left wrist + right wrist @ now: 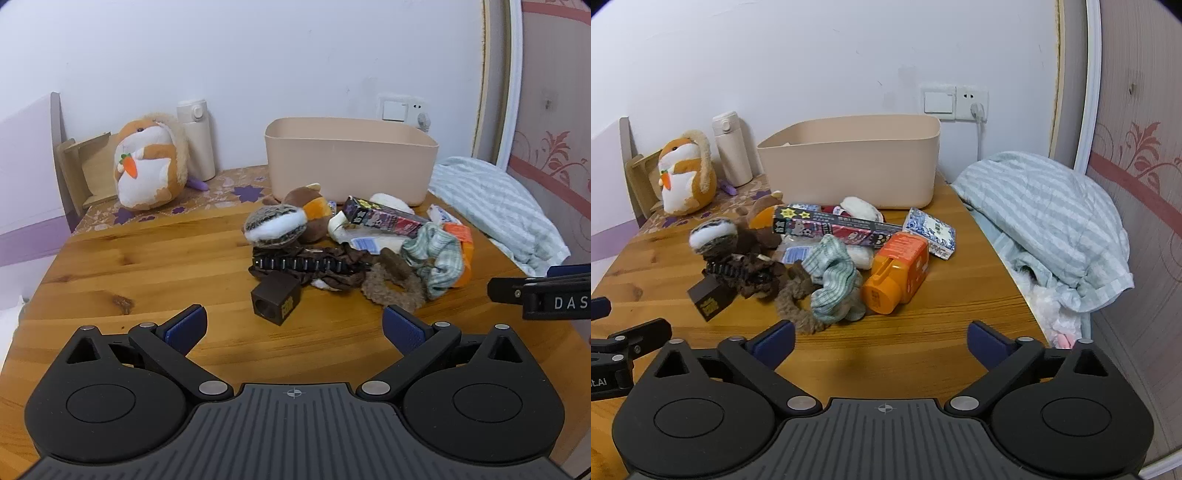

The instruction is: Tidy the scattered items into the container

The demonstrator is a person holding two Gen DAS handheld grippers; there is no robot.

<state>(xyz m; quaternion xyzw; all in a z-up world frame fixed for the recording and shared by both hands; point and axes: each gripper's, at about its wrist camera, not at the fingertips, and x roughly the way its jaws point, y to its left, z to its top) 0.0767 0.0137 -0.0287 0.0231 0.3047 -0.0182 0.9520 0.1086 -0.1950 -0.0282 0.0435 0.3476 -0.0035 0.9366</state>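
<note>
Two grippers, the left gripper point(294, 326) and the right gripper point(881, 341), hovered low over the near edge of the wooden surface point(147, 266), each with its jaws spread wide and grasping nothing. One beige container point(857, 162) stood at the far side of the surface by the wall, and the scattered items lay heaped just in front of it, none of them visibly inside, though its interior was mostly hidden. The task appeared to be at its opening step: choosing a first item to pick. Counted from the near edge, the heap held one dark brown cube point(276, 298), one fuzzy brown scrunchie point(393, 288), one green striped scrunchie point(833, 282), one orange bottle point(897, 273), one long printed box point(831, 226), one blue-and-white packet point(932, 232), one black toothed hair clip point(306, 264) on dark brown fabric, and one small plush toy point(291, 221); several white pieces beneath were too tangled to count. The cube sat nearest the left gripper and apart enough from the rest, so the next move likely called for advancing, straddling it with the jaws, and closing squarely on its flat sides.
</note>
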